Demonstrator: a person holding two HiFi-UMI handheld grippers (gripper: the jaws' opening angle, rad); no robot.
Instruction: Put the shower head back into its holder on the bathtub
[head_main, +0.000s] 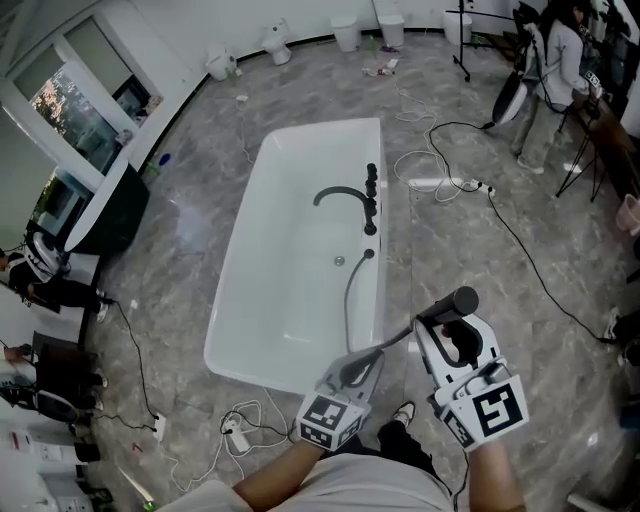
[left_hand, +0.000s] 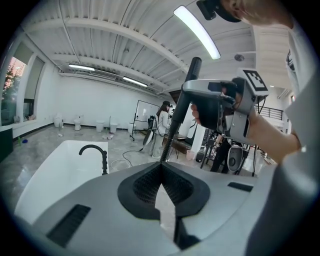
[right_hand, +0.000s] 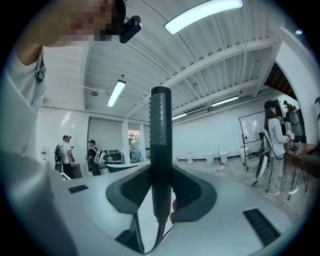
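Right tongs (right_hand: 161, 192) pinch the shower head (right_hand: 160, 130) — left tongs (left_hand: 162, 167) nip its hose (left_hand: 175, 127), near the bathtub (head_main: 262, 150).

fittings (head_main: 371, 200) on bathtub (head_main: 238, 250) too small to tell apart, hose (head_main: 347, 310) partly hidden under left claw (head_main: 372, 358)

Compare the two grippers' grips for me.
The right gripper clamps the thick shower head, jaws well apart; the left gripper pinches the thin hose, jaws almost together. The shower head runs straight out from the right gripper; the hose slants rightward from the left gripper. Both are shut, neither empty.
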